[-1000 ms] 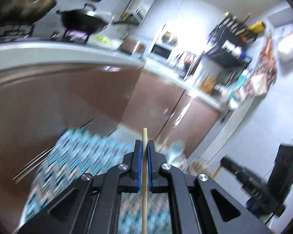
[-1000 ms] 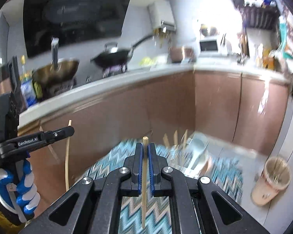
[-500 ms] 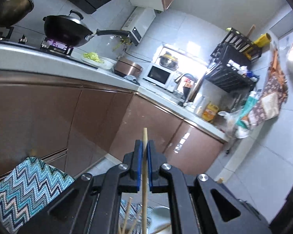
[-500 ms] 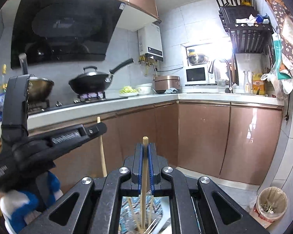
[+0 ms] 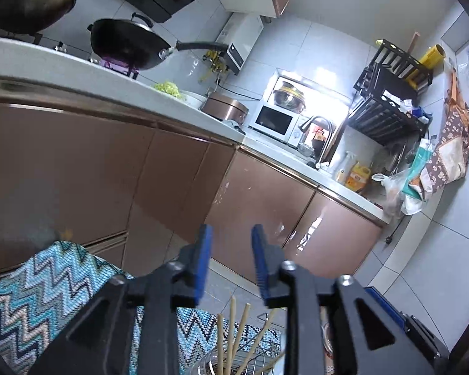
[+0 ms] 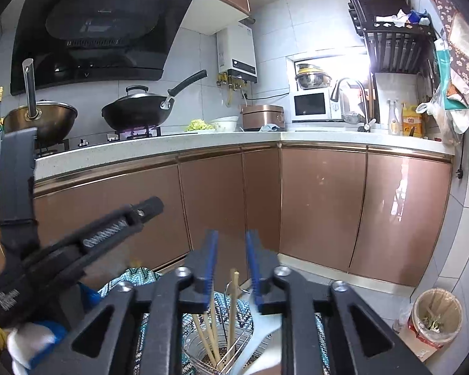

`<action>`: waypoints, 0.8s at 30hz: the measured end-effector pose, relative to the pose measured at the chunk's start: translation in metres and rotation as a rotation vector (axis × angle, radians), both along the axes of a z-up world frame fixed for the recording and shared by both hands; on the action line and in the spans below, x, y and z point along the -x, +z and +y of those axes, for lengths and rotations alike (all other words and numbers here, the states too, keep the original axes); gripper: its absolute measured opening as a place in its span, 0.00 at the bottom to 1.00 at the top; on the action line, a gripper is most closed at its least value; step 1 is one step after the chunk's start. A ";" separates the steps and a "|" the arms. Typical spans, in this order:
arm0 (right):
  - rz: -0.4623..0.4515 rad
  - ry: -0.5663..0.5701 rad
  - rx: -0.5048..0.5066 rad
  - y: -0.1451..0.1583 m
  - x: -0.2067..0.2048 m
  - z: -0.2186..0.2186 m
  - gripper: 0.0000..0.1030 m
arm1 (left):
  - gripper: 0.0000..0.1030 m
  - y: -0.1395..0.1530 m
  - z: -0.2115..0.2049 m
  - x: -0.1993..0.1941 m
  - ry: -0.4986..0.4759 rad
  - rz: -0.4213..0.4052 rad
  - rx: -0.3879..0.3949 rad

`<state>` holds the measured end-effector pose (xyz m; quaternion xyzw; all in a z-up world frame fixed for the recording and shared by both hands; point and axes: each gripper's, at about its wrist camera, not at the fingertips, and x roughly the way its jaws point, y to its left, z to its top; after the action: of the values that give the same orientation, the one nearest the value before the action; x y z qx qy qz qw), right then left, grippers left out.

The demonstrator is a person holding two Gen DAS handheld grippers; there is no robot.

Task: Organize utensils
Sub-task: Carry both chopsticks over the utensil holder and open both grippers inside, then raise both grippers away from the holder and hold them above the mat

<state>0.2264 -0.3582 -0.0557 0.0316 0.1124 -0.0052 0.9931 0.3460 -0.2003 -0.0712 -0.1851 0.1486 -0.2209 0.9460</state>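
Both my left gripper (image 5: 231,261) and right gripper (image 6: 231,265) are opening, empty, above the chopsticks (image 6: 233,309) standing in the wire holder (image 6: 234,348); the drop seems done, so next I fetch more utensils

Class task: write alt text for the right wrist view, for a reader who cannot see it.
The right hand-held gripper, jaws opening with nothing pressed between them, hangs over a wire utensil holder with several wooden chopsticks standing in it. The left hand-held gripper reaches in from the left; behind are brown kitchen cabinets.
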 end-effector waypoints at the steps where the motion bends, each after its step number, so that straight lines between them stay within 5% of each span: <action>1: -0.004 -0.003 -0.001 0.003 0.004 0.000 0.23 | 0.30 0.004 0.005 0.004 0.004 -0.006 0.000; 6: -0.012 -0.023 -0.003 0.019 0.027 0.002 0.26 | 0.44 0.033 0.034 0.033 0.027 -0.023 -0.036; 12: -0.041 -0.040 0.002 0.043 0.068 0.011 0.31 | 0.49 0.066 0.068 0.079 0.063 -0.062 -0.111; 24: -0.099 -0.065 0.014 0.076 0.152 0.044 0.62 | 0.60 0.088 0.114 0.191 0.167 -0.130 -0.275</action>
<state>0.0747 -0.3137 0.0204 0.0285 0.0620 -0.0365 0.9970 0.1545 -0.0859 0.0165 -0.0508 0.1000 -0.1305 0.9851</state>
